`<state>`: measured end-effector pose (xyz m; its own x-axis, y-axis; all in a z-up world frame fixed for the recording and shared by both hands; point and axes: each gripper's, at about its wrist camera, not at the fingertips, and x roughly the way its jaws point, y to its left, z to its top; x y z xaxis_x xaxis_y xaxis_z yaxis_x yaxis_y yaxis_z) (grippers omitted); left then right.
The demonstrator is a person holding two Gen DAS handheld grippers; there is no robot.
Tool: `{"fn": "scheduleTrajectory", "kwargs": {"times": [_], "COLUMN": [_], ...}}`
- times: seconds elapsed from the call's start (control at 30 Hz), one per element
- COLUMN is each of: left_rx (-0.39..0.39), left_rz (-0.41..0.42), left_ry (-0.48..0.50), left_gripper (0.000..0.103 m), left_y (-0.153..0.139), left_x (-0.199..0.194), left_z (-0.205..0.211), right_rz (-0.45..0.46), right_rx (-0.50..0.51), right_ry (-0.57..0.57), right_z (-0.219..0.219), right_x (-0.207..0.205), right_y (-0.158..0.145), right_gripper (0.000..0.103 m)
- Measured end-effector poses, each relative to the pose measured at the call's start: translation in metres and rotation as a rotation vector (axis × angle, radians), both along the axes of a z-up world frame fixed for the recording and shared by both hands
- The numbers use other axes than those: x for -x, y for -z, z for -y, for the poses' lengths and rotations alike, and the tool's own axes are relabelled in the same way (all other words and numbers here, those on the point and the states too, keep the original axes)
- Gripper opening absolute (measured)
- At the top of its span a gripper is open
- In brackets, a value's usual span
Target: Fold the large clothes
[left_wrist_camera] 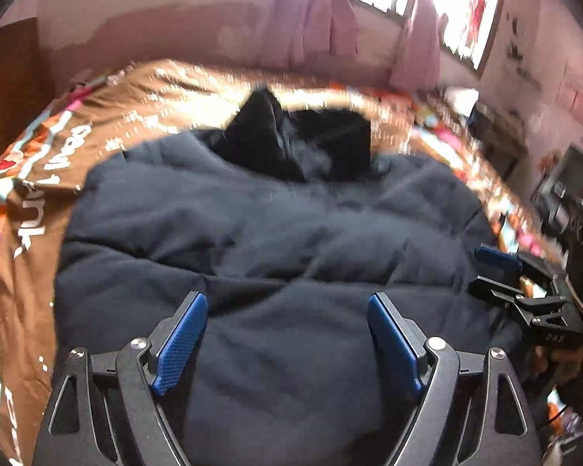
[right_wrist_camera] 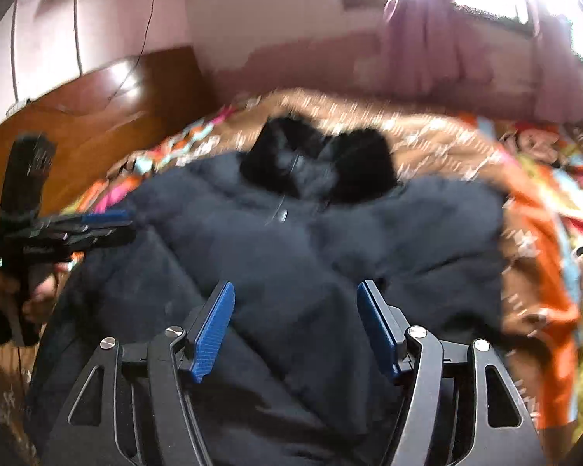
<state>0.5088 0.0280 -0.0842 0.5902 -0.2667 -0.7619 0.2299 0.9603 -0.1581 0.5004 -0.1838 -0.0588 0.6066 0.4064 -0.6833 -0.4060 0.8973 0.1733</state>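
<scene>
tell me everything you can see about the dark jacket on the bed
The jacket is a large dark navy puffer with quilted, padded panels of soft matte fabric. It lies spread flat on the patterned bedspread, a black furry collar or hood trim at its far end and what looks like a zip pull below that. Both views are blurred. Neither gripper grips it; their open jaws hang above it.

One dark navy padded jacket (left_wrist_camera: 276, 233) lies on one bed, over one brown patterned bedspread (left_wrist_camera: 39, 178). Two grippers: the left gripper (left_wrist_camera: 287, 334) and the right gripper (right_wrist_camera: 295, 326) (two blue pads each). One wooden headboard (right_wrist_camera: 97, 116). Two pink curtains (left_wrist_camera: 311, 27) hang at the window.
</scene>
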Motion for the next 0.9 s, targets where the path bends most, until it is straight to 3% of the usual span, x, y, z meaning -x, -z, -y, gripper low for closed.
{"fn": "scheduleTrajectory", "kwargs": {"times": [0.1, 0.27, 0.4, 0.53, 0.73, 0.9], "left_rx": [-0.07, -0.14, -0.203, -0.238, -0.217, -0.205], "left_rz": [-0.062, -0.175, -0.219, -0.196, -0.183, -0.251], "left_ry": [0.037, 0.058, 0.066, 0.074, 0.098, 0.153], "left_gripper": [0.083, 0.083, 0.083, 0.084, 0.088, 0.091], "left_y": [0.012, 0.018, 0.03, 0.04, 0.037, 0.025], "left_x": [0.0, -0.002, -0.008, -0.009, -0.006, -0.016], "left_z": [0.008, 0.015, 0.022, 0.026, 0.023, 0.022], "right_rz": [-0.104, -0.201, -0.218, -0.176, -0.149, -0.206], "right_rx": [0.054, 0.118, 0.168, 0.192, 0.184, 0.162], "right_ry": [-0.028, -0.061, -0.068, -0.071, -0.085, -0.124], "right_z": [-0.005, -0.01, -0.019, -0.024, -0.022, -0.014], "right_x": [-0.001, -0.005, -0.01, -0.007, -0.002, -0.009], "right_y": [0.019, 0.027, 0.035, 0.042, 0.042, 0.031], "right_gripper": [0.06, 0.06, 0.061, 0.061, 0.061, 0.061]}}
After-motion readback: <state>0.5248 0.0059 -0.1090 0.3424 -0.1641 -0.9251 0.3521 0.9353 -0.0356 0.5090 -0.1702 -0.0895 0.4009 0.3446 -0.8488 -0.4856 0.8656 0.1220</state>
